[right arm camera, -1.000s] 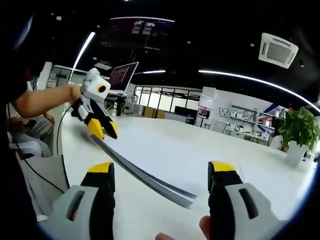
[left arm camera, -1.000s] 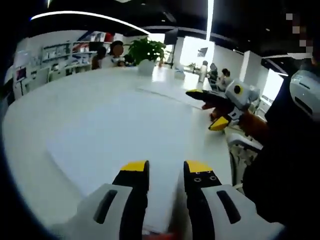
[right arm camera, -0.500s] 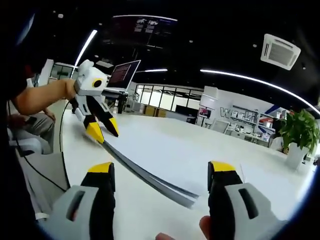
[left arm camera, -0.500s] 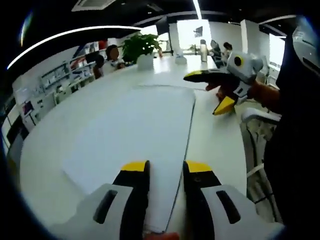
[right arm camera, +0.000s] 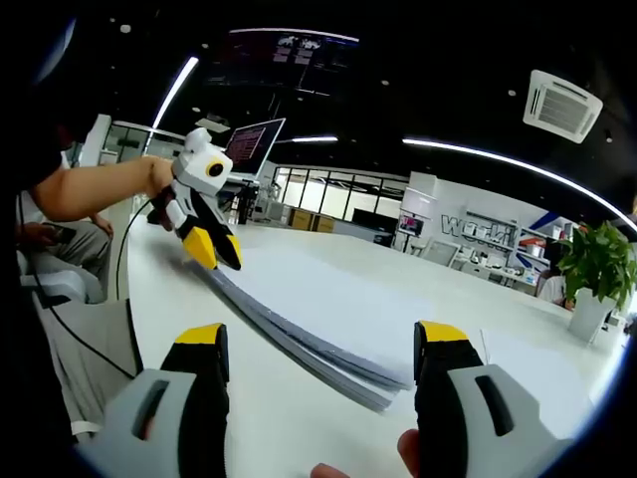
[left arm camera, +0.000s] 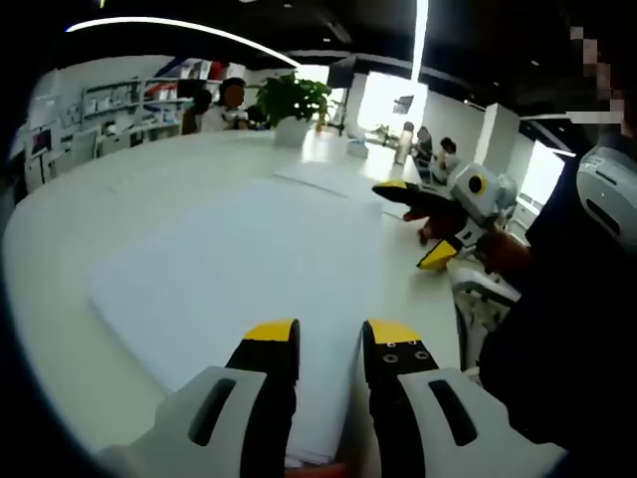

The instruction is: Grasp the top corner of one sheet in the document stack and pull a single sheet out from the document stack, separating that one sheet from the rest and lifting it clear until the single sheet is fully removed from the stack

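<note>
a wide white surface runs across both views, curving away toward a bright office at the far side. on it lies the document stack, a broad spread of white sheets; in the right gripper view the document stack shows its layered grey edge running from near right up to far left, where its far-left corner is raised off the surface.

a person's bare forearm reaches in from the left of the right gripper view, holding the left tongs. their yellow tips are pressed together on that raised corner of the stack; how many sheets they pinch cannot be told. in the left gripper view the left tongs have paper running between the two close-set jaws at the near edge.

the right tongs are released, jaws wide apart, hovering just beside the near end of the stack's edge, not touching it. in the left gripper view the right tongs hang spread at the right, above the surface.

a potted plant stands at the far end of the surface, with people seated near it.
</note>
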`<control>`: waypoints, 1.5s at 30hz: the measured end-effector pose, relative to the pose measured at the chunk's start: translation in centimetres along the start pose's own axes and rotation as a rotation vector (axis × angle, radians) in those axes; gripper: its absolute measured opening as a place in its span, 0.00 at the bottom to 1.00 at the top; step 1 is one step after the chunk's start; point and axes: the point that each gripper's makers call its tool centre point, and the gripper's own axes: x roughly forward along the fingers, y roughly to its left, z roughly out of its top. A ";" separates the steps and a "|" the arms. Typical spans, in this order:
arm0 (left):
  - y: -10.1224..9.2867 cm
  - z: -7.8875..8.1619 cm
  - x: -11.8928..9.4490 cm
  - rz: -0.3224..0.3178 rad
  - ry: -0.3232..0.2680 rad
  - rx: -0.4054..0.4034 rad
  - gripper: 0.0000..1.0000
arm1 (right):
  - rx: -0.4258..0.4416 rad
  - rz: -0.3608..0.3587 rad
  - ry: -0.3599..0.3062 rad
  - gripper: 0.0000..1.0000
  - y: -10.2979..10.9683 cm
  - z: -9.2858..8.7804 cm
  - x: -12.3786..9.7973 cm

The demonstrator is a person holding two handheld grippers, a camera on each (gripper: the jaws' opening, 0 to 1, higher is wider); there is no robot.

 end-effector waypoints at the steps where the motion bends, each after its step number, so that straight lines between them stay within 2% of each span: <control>1: 0.1 0.0 0.0 -0.008 -0.010 -0.017 0.26 | -0.001 0.000 0.000 0.75 0.0 0.0 0.0; 5: 0.2 0.1 -0.2 -0.038 -0.040 -0.065 0.26 | 0.001 -0.001 -0.003 0.74 0.0 0.1 0.0; 10: 0.2 0.2 -0.2 -0.054 -0.058 -0.088 0.25 | -0.003 0.001 -0.006 0.74 0.1 0.2 0.0; 14: 0.1 0.2 -0.2 -0.055 -0.060 -0.089 0.25 | -0.012 -0.033 -0.035 0.73 -0.4 1.3 0.0; 16: 0.1 0.2 -0.2 -0.055 -0.061 -0.089 0.25 | -0.076 -0.092 -0.049 0.71 -1.2 2.2 0.1; 18: 0.1 0.2 -0.2 -0.055 -0.062 -0.089 0.25 | -0.200 -0.125 -0.039 0.66 -1.7 2.5 0.5; 21: 0.1 0.2 -0.2 -0.055 -0.064 -0.088 0.25 | -0.498 -0.206 -0.025 0.67 -1.6 3.6 1.1; 23: 0.0 0.2 -0.2 -0.055 -0.064 -0.086 0.25 | -0.673 -0.223 -0.025 0.67 -0.9 3.9 1.6; 25: 0.0 0.2 -0.2 -0.056 -0.064 -0.087 0.25 | -0.775 -0.217 -0.018 0.67 -0.1 3.8 2.0; 27: 0.1 0.2 -0.2 -0.057 -0.065 -0.089 0.25 | -0.824 -0.195 -0.006 0.65 0.7 3.4 2.5; 30: 0.0 0.2 -0.2 -0.057 -0.068 -0.088 0.25 | -0.852 -0.215 0.014 0.62 0.7 3.3 2.8; 39: 0.0 0.1 -0.2 -0.056 -0.080 -0.086 0.25 | -0.905 -0.279 0.094 0.53 -0.8 2.6 3.7; 42: 0.0 0.1 -0.1 -0.053 -0.080 -0.083 0.25 | -0.964 -0.266 0.109 0.42 -0.2 2.1 4.4; 45: -0.1 0.1 -0.1 -0.053 -0.081 -0.076 0.25 | -1.039 -0.238 0.135 0.24 0.6 1.1 5.2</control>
